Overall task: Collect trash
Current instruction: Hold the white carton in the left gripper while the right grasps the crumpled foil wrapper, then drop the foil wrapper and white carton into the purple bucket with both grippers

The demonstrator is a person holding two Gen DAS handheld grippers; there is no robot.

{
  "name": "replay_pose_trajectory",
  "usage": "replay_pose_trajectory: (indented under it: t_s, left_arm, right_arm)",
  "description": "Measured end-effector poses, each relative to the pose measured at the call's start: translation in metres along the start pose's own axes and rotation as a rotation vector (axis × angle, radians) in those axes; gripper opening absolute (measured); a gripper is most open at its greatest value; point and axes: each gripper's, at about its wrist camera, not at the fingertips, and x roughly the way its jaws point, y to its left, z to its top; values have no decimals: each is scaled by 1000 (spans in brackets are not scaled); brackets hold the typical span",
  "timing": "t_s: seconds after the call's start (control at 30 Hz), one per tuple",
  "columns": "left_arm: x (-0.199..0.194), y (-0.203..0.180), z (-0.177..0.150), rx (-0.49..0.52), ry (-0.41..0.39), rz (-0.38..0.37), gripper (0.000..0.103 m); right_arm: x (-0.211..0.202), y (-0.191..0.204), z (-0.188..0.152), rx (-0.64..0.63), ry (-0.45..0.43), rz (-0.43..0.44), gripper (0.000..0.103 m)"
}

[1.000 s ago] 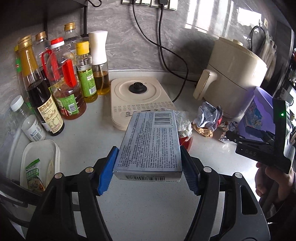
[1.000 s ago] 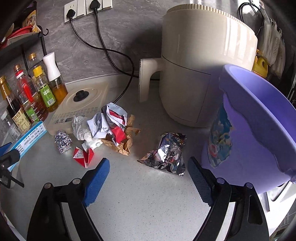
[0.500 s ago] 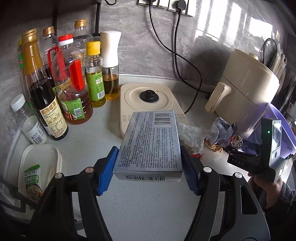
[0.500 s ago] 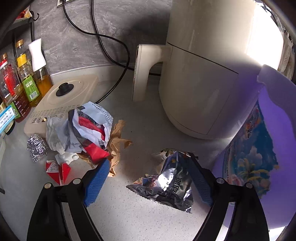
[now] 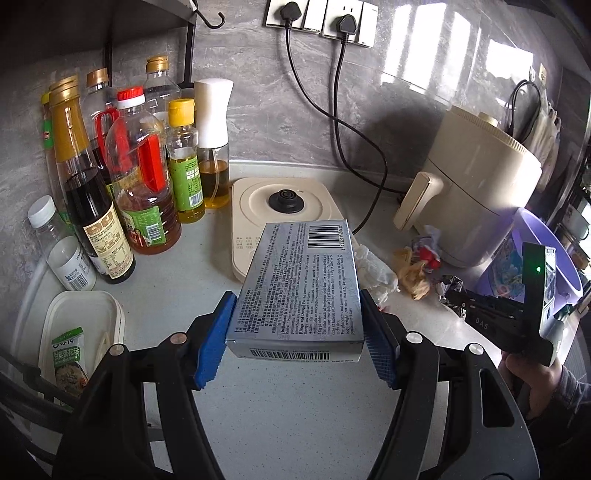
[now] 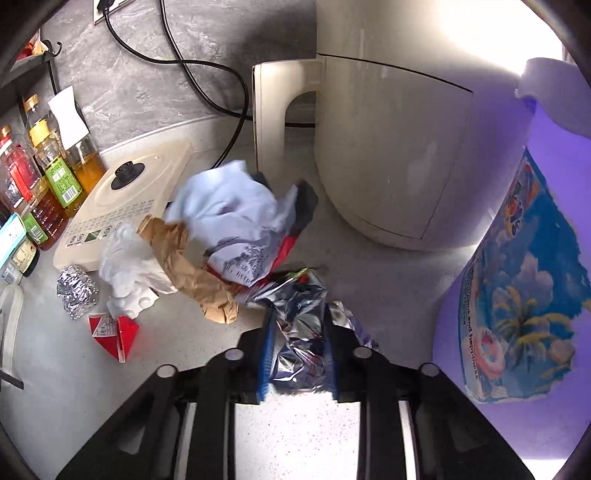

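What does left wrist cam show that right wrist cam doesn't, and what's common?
Left wrist only: the grey box clamped in the left tool, the wall sockets, and a hand holding the right tool.

Right wrist only: the right tool's jaws, just closed, pinching the foil wrapper; a red carton scrap.

Both: air fryer, purple bin, oil bottles, crumpled brown paper.

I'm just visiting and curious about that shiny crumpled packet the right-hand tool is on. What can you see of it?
The foil wrapper is a crumpled, silvery snack-type bag with dark print, creased and reflective. It lies on the pale speckled counter, just in front of the purple bin. The right gripper has just been closing, and its blue-padded fingers now pinch the wrapper from both sides. Its far end touches the heap of crumpled paper.
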Motion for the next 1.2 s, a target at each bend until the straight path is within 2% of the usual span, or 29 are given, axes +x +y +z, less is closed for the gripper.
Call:
replay_pose_trajectory:
  t_s: [0.2, 0.4, 0.7, 0.93, 1.03, 1.2]
  left_arm:
    - [-18, -8, 1, 11, -35, -43, 66]
    - [-28, -23, 8, 39, -65, -90, 66]
    - [-38, -60, 29, 81, -111, -162, 66]
    - [-37, -102, 42, 122, -136, -220, 66]
    - [-33, -123, 46, 134, -145, -247, 66]
    - [-27, -159, 48, 147, -154, -293, 66]
  right_arm:
    - [-34, 6, -10, -14, -59, 52, 15]
    - [-95, 13, -16, -52, -168, 103, 14]
    - [-169, 13, -8, -62, -282, 151, 14]
    - [-211, -29, 6, 6, -368, 132, 14]
    - [-225, -60, 16, 80, -385, 149, 14]
    - [-236, -103, 27, 128, -396, 99, 15]
